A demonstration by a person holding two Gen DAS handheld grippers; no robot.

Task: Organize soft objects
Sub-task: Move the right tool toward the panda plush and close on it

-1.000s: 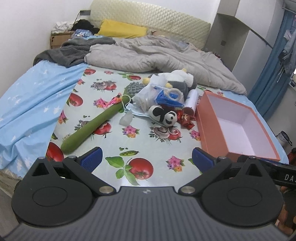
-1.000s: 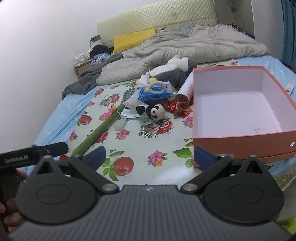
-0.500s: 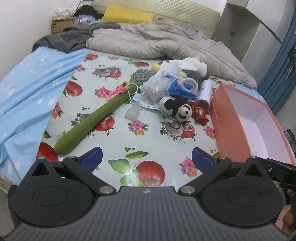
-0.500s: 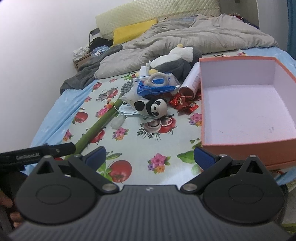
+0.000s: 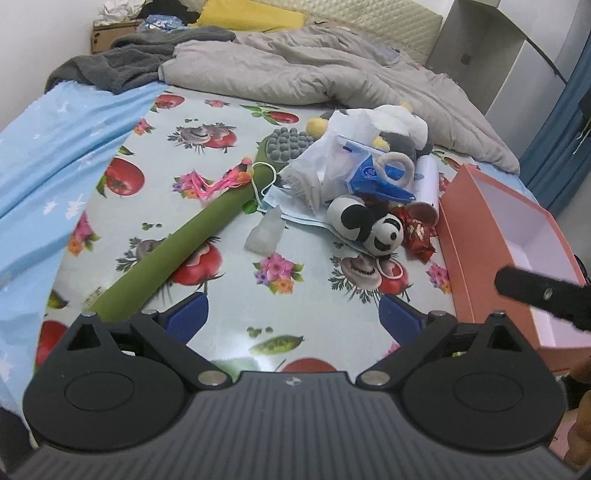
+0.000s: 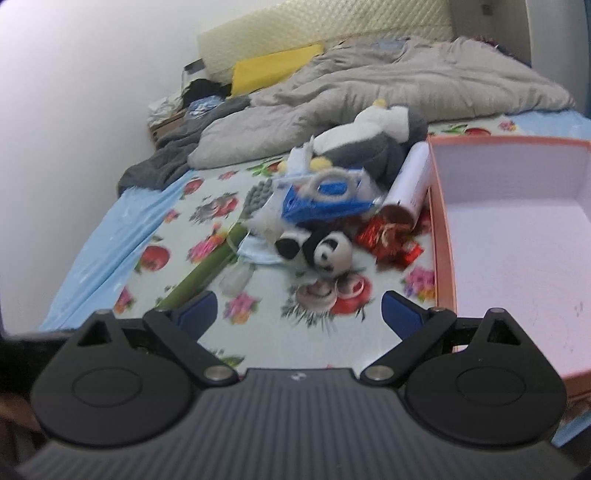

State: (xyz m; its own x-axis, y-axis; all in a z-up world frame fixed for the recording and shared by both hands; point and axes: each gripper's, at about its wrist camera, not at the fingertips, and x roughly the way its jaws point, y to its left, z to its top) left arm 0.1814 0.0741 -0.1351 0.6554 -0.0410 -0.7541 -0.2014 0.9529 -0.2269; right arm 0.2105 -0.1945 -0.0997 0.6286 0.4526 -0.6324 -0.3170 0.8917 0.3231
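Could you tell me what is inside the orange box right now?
The orange box shows only its bare pale lining; nothing lies in the visible part. The right gripper hides its near corner, so that part cannot be checked.

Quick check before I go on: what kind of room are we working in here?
Most likely a bedroom. The work surface is a bed: a rumpled grey quilt and a yellow pillow lie against a quilted cream headboard, and a fruit-print plastic cloth is spread over the light blue sheet.

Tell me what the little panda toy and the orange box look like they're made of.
Panda toy: plush fabric, judging by its fuzzy matte surface and rounded shape. Orange box: probably cardboard, with thin rigid straight walls, a matte finish and a pale lining.
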